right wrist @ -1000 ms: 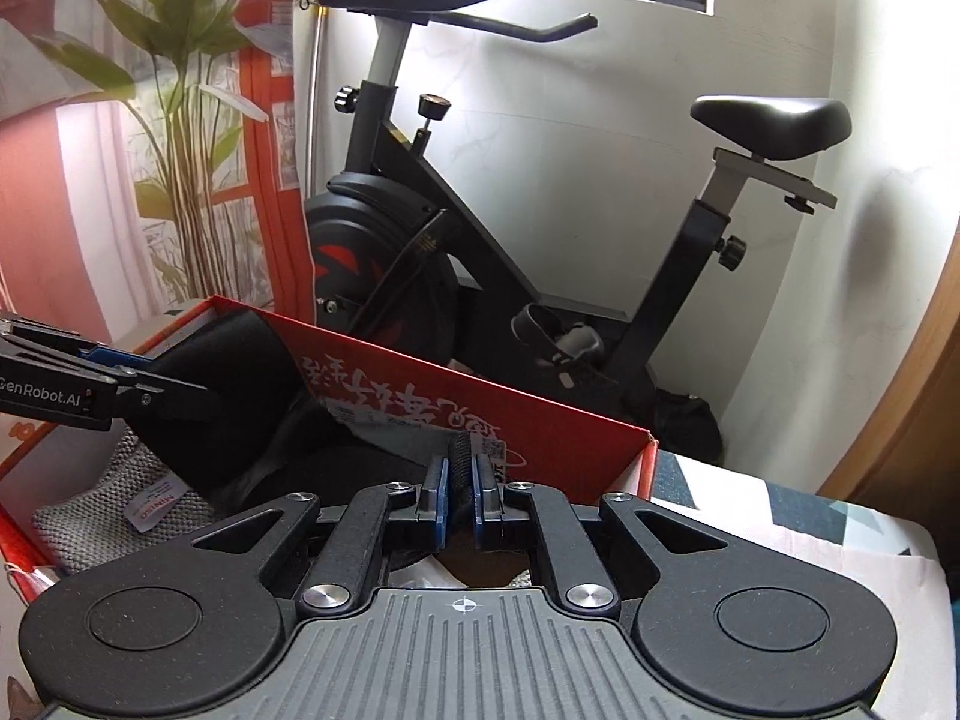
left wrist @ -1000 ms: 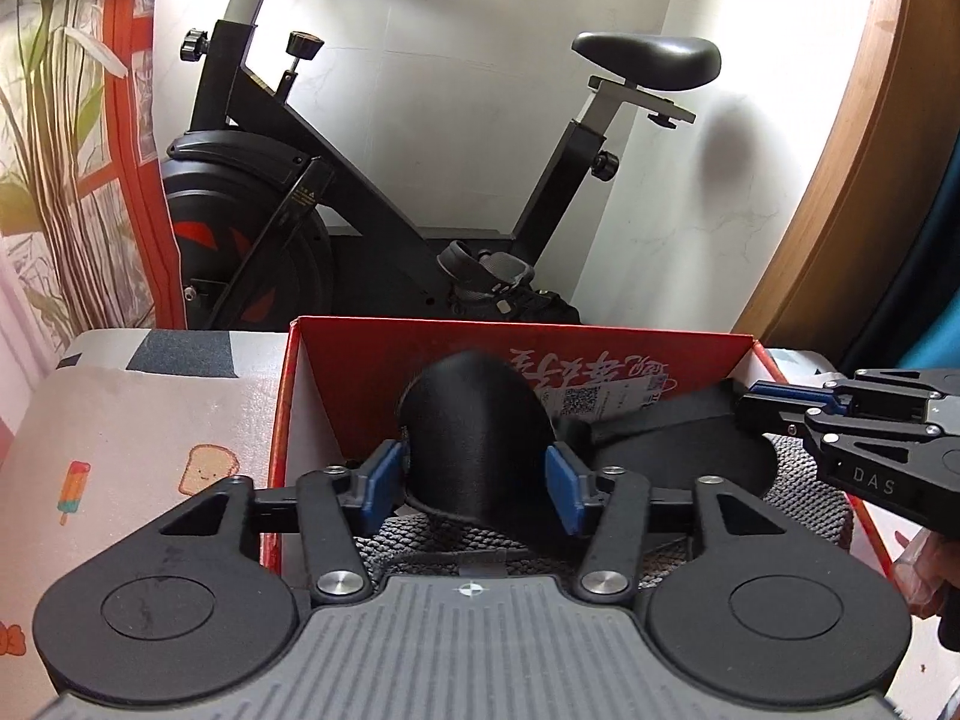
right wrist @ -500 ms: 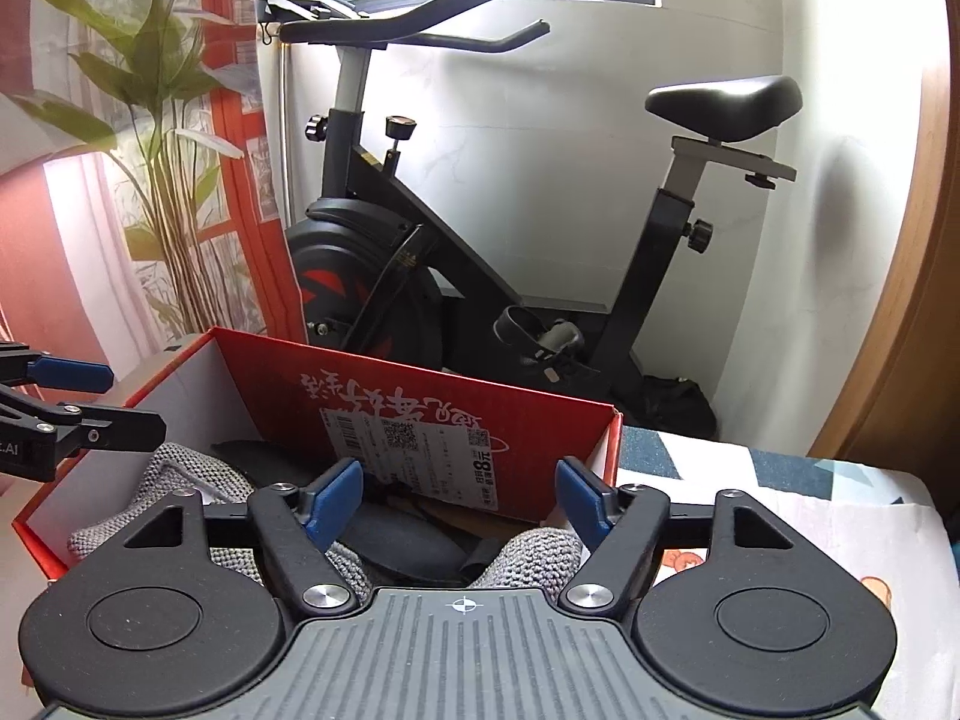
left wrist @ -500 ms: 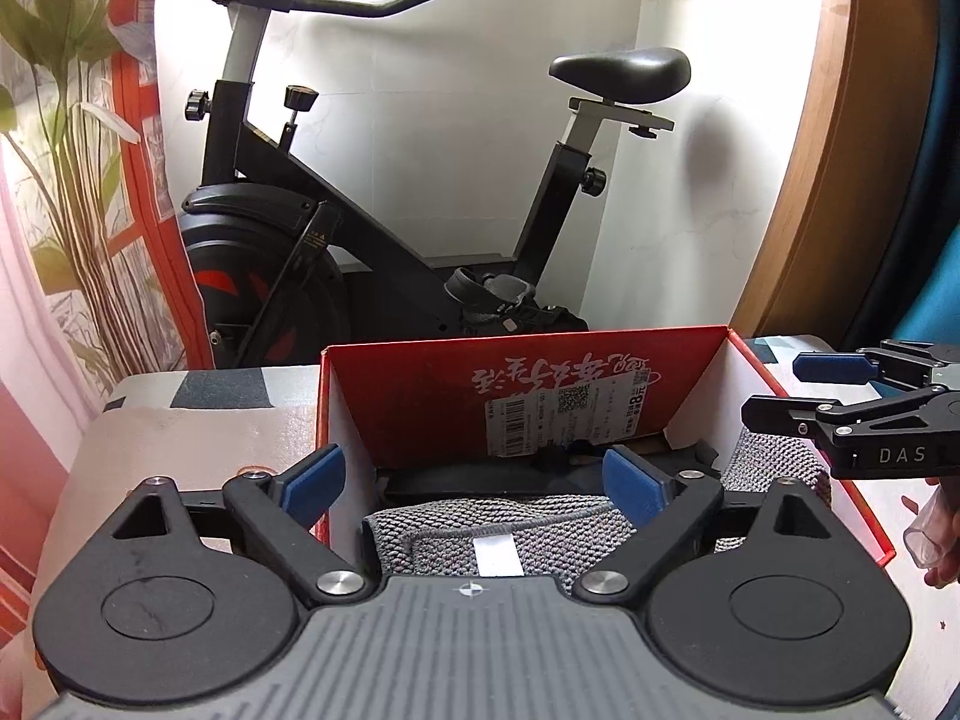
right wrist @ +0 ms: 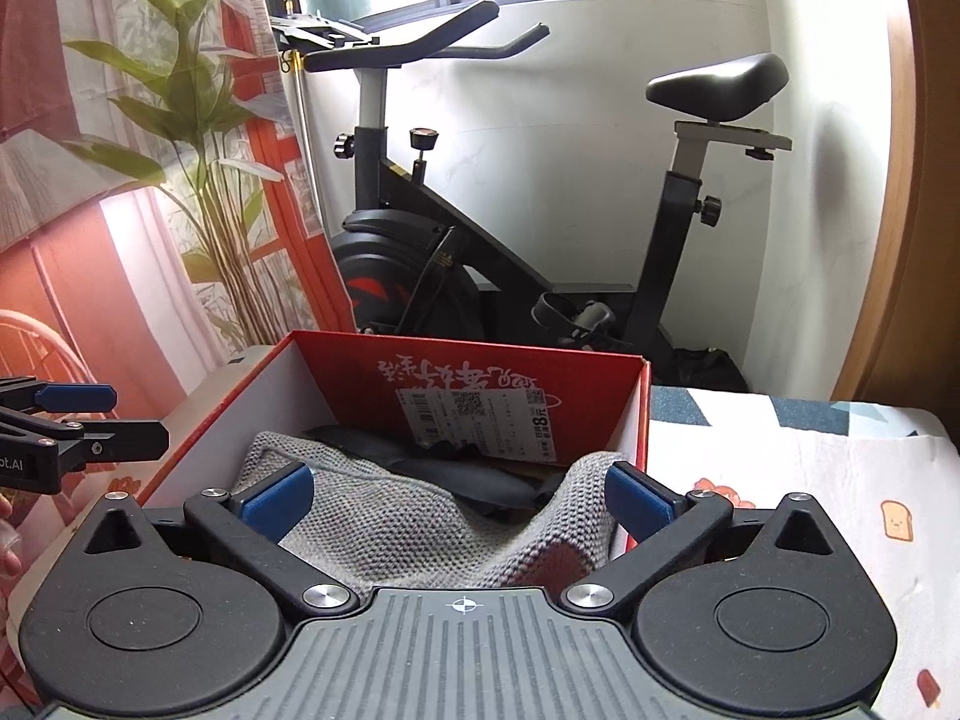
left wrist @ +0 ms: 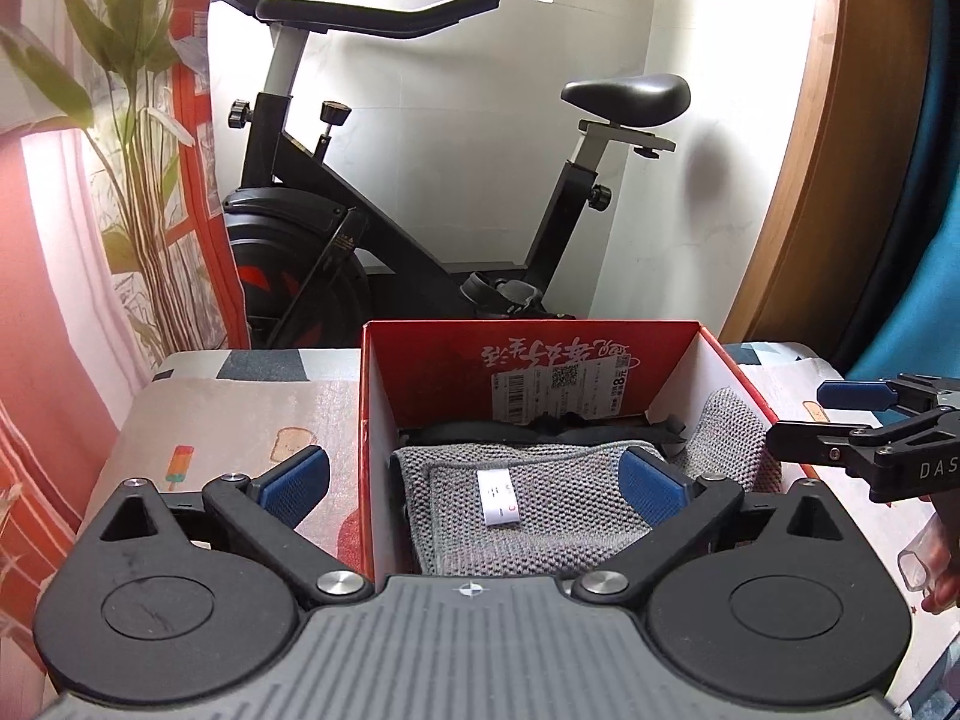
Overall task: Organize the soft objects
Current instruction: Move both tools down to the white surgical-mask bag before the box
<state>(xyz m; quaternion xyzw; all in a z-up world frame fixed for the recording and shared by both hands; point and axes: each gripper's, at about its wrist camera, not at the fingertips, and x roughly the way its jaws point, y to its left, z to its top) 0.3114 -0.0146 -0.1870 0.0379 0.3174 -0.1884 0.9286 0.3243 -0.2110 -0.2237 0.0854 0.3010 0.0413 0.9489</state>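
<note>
So you had both grippers hanging just above the near end of the red box (left wrist: 543,348), fingers spread wide and nothing in either one. Your left gripper (left wrist: 474,477) straddled the box's left wall, one blue pad (left wrist: 297,477) out over the patterned tabletop (left wrist: 240,420), the other over the cloth. Your right gripper (right wrist: 456,495) sat over the box's right half. The grey knit cloth (left wrist: 540,510) was lying inside the box, folded, with a black fabric item (left wrist: 510,435) tucked behind it by the far wall. Left view showed you the cloth's white tag (left wrist: 500,495) facing up and its neat folded edges. Right view showed the cloth bunched up higher and climbing the right wall, plus more of the black piece underneath. Exercise bike (right wrist: 540,210) stood behind it all.
</note>
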